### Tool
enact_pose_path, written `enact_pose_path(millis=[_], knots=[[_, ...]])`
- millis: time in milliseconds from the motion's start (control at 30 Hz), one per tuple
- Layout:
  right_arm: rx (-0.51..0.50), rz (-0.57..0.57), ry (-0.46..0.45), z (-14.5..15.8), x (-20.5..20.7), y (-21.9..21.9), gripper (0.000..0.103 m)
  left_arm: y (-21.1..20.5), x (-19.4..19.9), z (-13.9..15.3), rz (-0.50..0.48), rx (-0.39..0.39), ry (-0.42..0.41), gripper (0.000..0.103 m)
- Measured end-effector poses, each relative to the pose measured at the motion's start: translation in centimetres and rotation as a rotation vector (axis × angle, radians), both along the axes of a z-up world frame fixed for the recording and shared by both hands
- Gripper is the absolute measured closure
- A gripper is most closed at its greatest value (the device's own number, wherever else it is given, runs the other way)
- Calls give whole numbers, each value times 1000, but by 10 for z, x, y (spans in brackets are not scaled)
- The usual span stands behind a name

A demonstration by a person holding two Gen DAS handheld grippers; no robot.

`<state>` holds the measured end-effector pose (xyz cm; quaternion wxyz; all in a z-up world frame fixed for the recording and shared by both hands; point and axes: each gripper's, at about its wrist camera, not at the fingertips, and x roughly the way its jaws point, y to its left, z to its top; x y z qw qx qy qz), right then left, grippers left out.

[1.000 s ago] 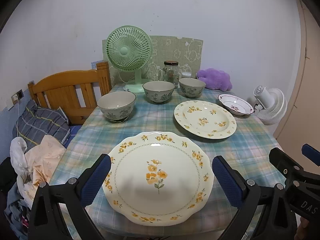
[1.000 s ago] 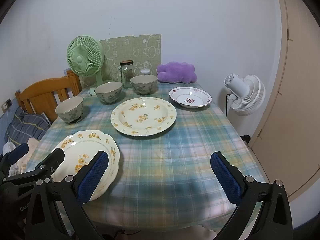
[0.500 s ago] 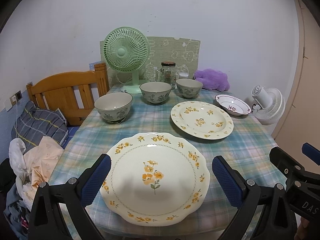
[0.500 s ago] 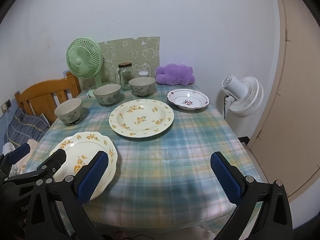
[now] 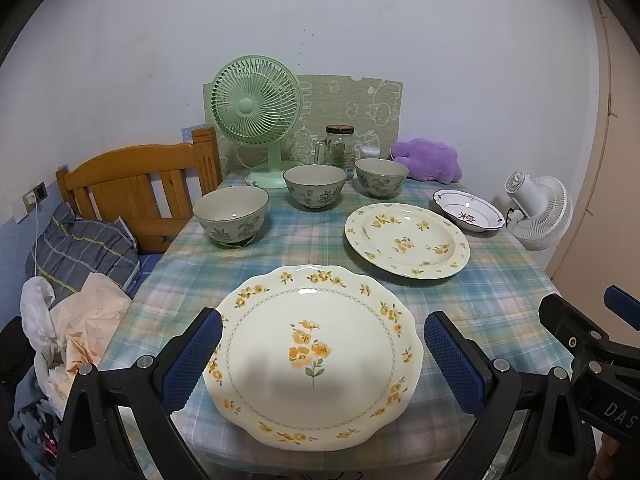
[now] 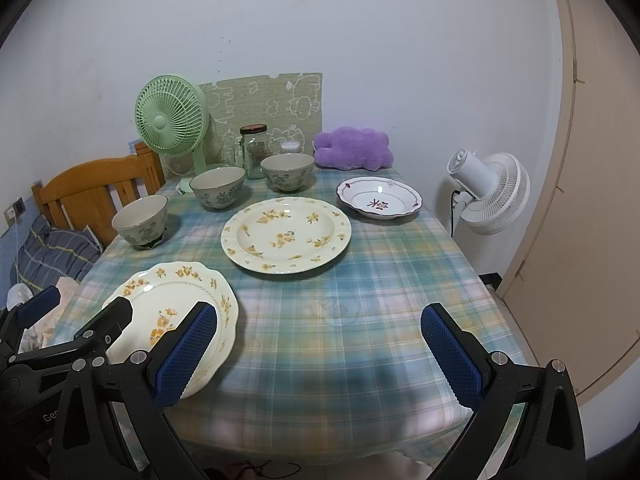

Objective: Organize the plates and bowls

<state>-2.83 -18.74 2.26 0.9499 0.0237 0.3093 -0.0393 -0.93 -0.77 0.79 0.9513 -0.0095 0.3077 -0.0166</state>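
Left gripper [image 5: 322, 354]: jaws wide apart, straddling the scalloped plate [image 5: 316, 354] at the table's [image 6: 360, 320] near edge, holding nothing.
Right gripper [image 6: 318, 350]: spread wide over bare tablecloth, empty.
Round floral plate [image 6: 286, 234]: mid-table.
Red-trimmed dish [image 6: 379, 197]: behind it, right.
Three bowls [image 5: 231, 216]: ahead of the green fan [image 5: 256, 114].

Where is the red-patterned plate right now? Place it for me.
The red-patterned plate sits at the table's far right in both views, just in front of the purple plush and right of the round yellow-flowered plate.
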Motion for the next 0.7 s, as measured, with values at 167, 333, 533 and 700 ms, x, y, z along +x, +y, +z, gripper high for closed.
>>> enact_pose_path(millis=[167, 333, 533, 700], knots=[[5, -4, 1, 0, 0, 0, 0, 0, 1, 1, -2, 6, -3, 2], [10, -8, 1, 0, 1, -1, 0, -2, 2, 1, -3, 12, -6, 2], [10, -7, 1, 0, 1, -2, 0, -2, 2, 1, -2, 13, -6, 2], [12, -6, 1, 0, 1, -2, 0, -2, 1, 1, -3, 11, -7, 2]])
